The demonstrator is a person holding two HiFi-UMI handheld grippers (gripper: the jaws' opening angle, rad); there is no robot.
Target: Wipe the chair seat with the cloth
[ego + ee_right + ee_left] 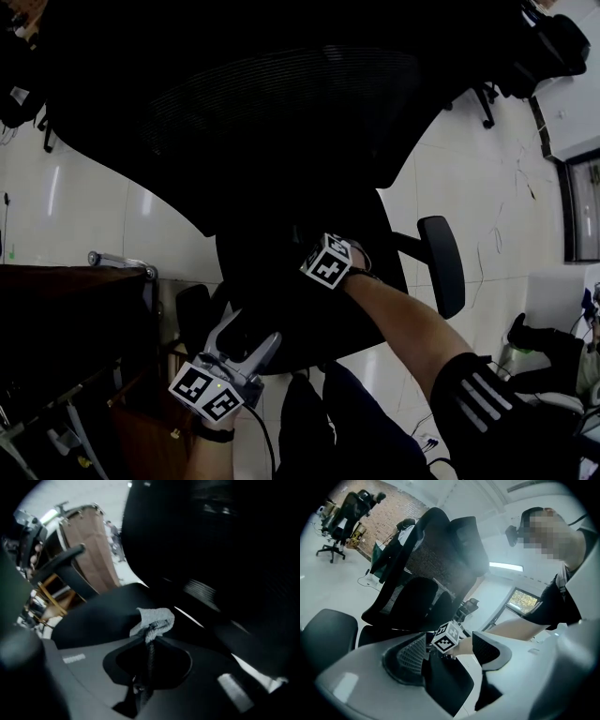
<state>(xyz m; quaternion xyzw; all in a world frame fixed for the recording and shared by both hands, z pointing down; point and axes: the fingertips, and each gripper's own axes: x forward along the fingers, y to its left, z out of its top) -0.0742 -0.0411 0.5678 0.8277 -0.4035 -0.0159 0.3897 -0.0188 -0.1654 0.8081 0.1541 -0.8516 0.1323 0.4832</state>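
My right gripper (pixel 149 637) is shut on a small grey cloth (pixel 153 619), whose bunched end pokes out past the jaws and rests against the black chair seat (pixel 101 616). From the head view only this gripper's marker cube (pixel 328 262) shows, over the middle of the seat (pixel 305 323); the cloth is hidden there. My left gripper (pixel 246 336) stands open and holds nothing at the seat's front left edge. The left gripper view looks between its spread jaws at the right gripper's cube (pixel 447 637) and the chair's mesh backrest (pixel 424 569).
The tall backrest (pixel 281 122) rises beyond the seat, with an armrest (pixel 442 262) at the right. A dark wooden desk (pixel 75 309) stands close on the left. My knees (pixel 347 422) are just before the seat. Another chair (pixel 534 52) is at the far right.
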